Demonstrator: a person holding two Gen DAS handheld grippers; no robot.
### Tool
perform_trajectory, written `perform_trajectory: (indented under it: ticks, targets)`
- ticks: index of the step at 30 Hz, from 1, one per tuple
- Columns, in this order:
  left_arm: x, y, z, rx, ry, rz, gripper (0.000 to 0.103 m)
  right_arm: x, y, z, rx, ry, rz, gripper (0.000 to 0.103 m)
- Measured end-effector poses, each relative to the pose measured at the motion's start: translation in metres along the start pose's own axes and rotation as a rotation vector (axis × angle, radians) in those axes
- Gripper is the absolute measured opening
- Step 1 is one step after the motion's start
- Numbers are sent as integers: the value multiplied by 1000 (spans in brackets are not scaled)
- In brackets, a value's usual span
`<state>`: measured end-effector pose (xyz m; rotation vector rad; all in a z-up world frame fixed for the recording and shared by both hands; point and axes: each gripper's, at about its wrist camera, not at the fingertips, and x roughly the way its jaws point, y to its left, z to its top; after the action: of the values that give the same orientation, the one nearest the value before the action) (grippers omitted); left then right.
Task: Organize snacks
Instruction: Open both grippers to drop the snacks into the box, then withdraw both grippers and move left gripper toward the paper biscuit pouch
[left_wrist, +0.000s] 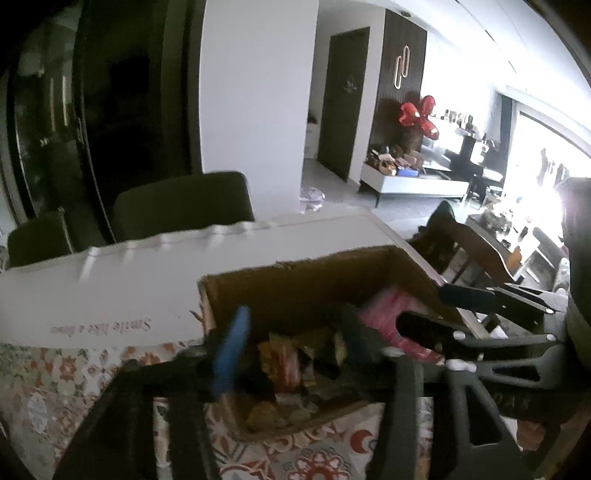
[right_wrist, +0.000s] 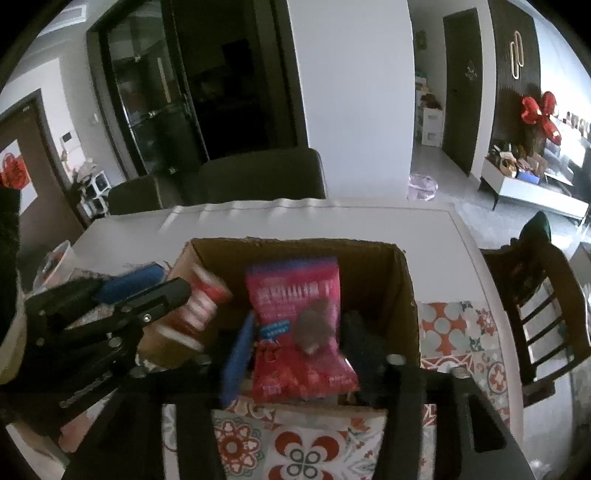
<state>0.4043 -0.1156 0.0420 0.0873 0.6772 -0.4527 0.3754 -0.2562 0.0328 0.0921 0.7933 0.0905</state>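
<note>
Both wrist views were blurred by motion, so print on the packets could not be read. In the left wrist view the near wall of the cardboard box (left_wrist: 295, 280) was hidden behind the left gripper (left_wrist: 291, 354), and the small wrappers (left_wrist: 284, 369) heaped in the box's near part showed only as yellow, red and dark patches; their number could not be told. The pink-red snack bag (right_wrist: 295, 325) was largely covered there, with only a pink strip visible at the far right of the box. In the right wrist view it stood upright against the middle of the box interior, its lower edge cut off by the gripper frame. A red-and-white striped packet (right_wrist: 203, 302) appeared at the box's left wall, just beyond the left gripper's black finger; whether it lay inside or over the rim could not be told.

The box stood open-topped on a patterned mat (right_wrist: 295, 443) on the white table (right_wrist: 332, 221).

The left gripper's jaws stood partly apart above the wrappers, with nothing pressed between the pads. The right gripper (right_wrist: 295, 354) likewise stood partly open, its blue pad (right_wrist: 236, 362) and dark finger flanking the snack bag without visibly clamping it.
</note>
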Motion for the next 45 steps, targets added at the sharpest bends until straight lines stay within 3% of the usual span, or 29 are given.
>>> perform_trajectory:
  ticks: [8,14,21,26,41,45]
  targets:
    - [-24,-10,-11,60,-70,82,63,-12,2,-15,-26,-12,-48,64]
    - [-48,-24,-25,94,-109,91,67,-42,-1,-32,-4,-61,-99,70]
    - [-73,-48,-43,162,-143,33,73,-94,-2,-61,16,-189,-205,81]
    - [-85,-72,-60,263,-152,8,75,-122,-7,-86,58,-245,-265,83]
    - [-81,-135,-112,451,-70,-132,79,-148,-42,-173,222,-185,-345,83]
    - [-68,-152,-128,535,-24,-204,79,-146,-51,-202,287,-153,-371,83]
